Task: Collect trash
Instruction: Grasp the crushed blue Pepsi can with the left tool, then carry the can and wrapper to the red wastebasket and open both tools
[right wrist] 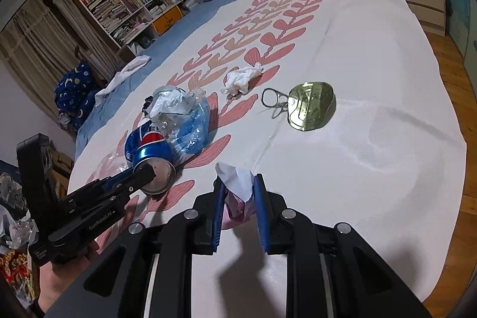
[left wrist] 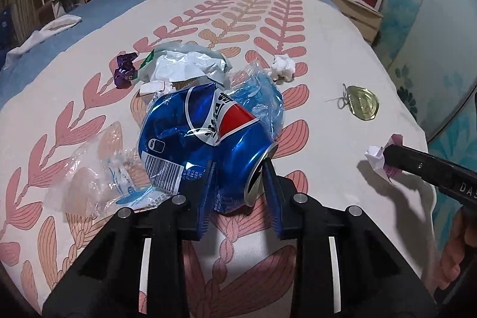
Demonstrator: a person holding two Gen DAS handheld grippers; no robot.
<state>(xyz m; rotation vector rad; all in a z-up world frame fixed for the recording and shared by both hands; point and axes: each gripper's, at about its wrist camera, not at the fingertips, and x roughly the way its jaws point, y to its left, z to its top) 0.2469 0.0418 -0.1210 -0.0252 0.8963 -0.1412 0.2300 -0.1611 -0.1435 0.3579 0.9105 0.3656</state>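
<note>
Left gripper (left wrist: 238,184) clamped on the rim end of a crushed blue soda can (left wrist: 202,139), one finger inside the mouth; can lies on the bed (left wrist: 342,29) cover near its near edge. Right gripper (right wrist: 238,198) pinches a crumpled paper scrap (right wrist: 238,187), white and pink, between blue pads. Only the left view shows the purple wrapper (left wrist: 125,70) and clear plastic film (left wrist: 98,175) left of the can. Right view alone shows the wood floor (right wrist: 456,73) past the bed's right edge. Gold pull-tab lid (right wrist: 310,109) and white tissue wad (right wrist: 241,79) lie farther up the bed, apart from both grippers.
</note>
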